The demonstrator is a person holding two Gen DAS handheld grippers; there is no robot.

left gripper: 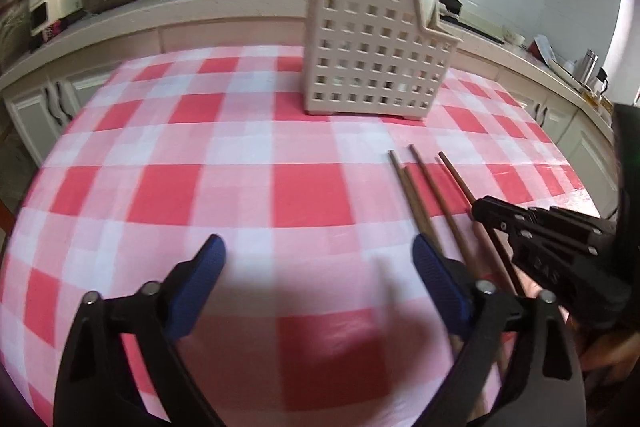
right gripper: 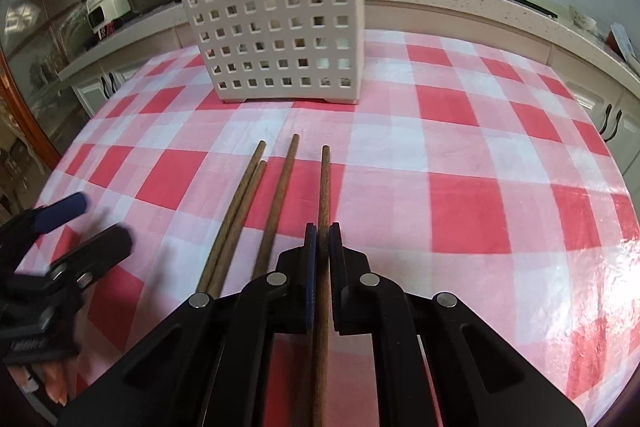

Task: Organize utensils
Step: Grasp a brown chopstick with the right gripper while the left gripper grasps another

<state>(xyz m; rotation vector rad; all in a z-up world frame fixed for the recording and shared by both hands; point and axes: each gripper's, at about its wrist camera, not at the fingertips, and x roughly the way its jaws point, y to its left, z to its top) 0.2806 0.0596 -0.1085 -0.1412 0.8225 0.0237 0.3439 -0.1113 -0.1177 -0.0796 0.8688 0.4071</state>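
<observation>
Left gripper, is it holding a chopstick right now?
No, the left gripper is open with only checkered tablecloth between its blue pads, and the chopsticks lie to its right.

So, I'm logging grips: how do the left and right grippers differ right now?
The left gripper is wide open and holds nothing; the right gripper is shut on one chopstick. The left is beside the chopsticks, the right over them. Both have black arms and blue pads.
</observation>
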